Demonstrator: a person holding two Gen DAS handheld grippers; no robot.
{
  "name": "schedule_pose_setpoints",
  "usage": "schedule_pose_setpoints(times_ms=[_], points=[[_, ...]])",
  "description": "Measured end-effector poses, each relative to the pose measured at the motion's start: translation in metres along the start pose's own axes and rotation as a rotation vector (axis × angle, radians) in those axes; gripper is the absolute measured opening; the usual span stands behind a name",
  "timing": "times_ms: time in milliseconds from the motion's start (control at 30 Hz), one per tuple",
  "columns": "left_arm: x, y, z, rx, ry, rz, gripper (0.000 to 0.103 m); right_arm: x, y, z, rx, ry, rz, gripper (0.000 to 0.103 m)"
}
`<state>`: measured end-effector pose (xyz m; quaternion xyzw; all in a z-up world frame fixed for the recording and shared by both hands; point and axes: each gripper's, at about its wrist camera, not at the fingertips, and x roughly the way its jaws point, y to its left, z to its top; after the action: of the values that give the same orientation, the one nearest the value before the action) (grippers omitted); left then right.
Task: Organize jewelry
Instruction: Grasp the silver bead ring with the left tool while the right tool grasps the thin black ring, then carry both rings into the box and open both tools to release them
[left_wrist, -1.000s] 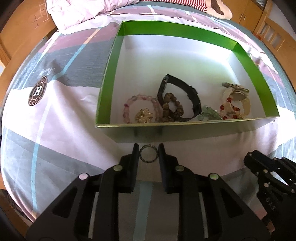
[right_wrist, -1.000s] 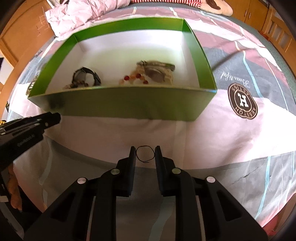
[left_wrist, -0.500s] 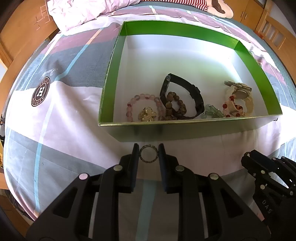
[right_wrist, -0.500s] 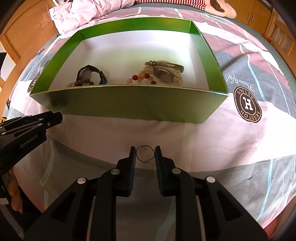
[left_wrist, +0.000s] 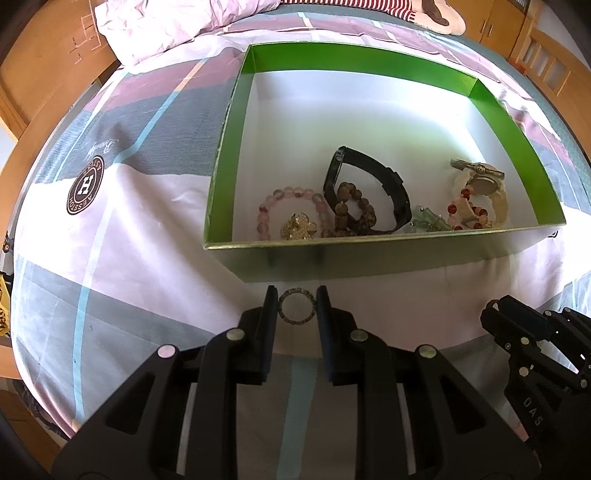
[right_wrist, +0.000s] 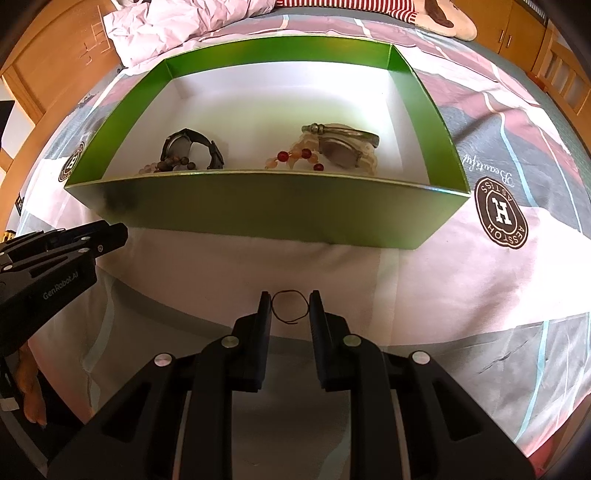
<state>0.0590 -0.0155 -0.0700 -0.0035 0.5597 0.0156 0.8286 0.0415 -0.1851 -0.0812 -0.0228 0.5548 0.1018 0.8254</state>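
Left wrist cam shows me the green box (left_wrist: 218, 177) wall blocking the way, my left gripper (left_wrist: 297, 308) pinching a beaded ring (left_wrist: 297, 311), my right gripper (right_wrist: 290, 308) clamping a thin wire loop (right_wrist: 290, 307).

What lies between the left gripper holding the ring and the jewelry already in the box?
Left wrist view: beyond the left gripper and ring, a bare bedsheet strip, then the green box's near wall.

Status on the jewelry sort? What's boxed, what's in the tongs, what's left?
Done: bracelets, black watch and silver watch lie in the green box. In hand: left tongs grip a ring; right tongs grip a thin wire loop, both short of the near wall. Left: drop both in. No other loose pieces visible.
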Motion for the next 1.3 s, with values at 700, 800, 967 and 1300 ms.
schedule_pose_setpoints(times_ms=[700, 800, 967, 1300], points=[[-0.021, 0.005, 0.002, -0.012, -0.081, 0.005, 0.021, -0.015, -0.003, 0.002, 0.020, -0.058, 0.019, 0.021], [-0.031, 0.006, 0.003, -0.028, -0.107, -0.014, 0.021, -0.024, -0.004, 0.003, 0.023, -0.099, 0.042, 0.021], [-0.051, 0.003, 0.003, -0.002, -0.157, -0.033, 0.021, -0.042, -0.001, 0.004, 0.013, -0.170, 0.083, 0.021], [-0.075, 0.004, 0.005, 0.011, -0.250, -0.031, 0.021, -0.059, -0.004, 0.014, 0.040, -0.255, 0.139, 0.021]])
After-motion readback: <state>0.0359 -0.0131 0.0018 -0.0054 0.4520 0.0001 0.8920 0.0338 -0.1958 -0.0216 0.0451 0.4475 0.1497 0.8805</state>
